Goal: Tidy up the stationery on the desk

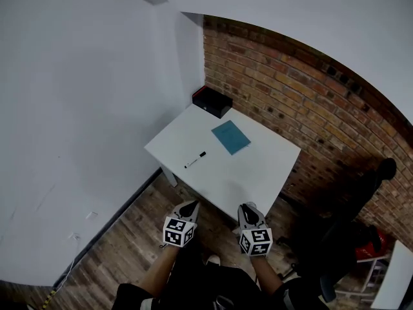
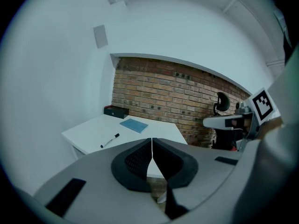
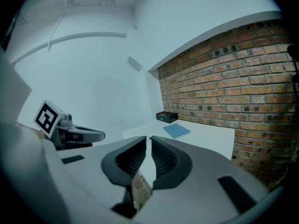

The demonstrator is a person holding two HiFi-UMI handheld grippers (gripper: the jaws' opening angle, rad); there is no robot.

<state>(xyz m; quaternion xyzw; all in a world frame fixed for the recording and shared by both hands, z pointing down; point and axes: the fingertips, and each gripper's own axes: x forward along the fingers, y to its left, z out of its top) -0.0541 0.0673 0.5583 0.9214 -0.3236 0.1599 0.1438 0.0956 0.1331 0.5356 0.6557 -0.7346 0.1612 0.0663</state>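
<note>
Brick wall (image 1: pixel 290 82) backs a white bench (image 1: pixel 258 166). Left claw (image 1: pixel 190 205) and right claw (image 1: pixel 248 206) hang clenched and empty by its near edge. Beyond them, well apart, a marker (image 1: pixel 195 159) lies near the left edge. Farther on lie a blue notebook (image 1: pixel 231 137) and, at the far corner, a black box (image 1: pixel 211 101).

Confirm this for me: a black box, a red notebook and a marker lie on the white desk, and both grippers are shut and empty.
Not quite: the notebook is blue, not red, as the head view shows. The rest holds: black box, marker, white desk, left gripper and right gripper shut and empty.
</note>
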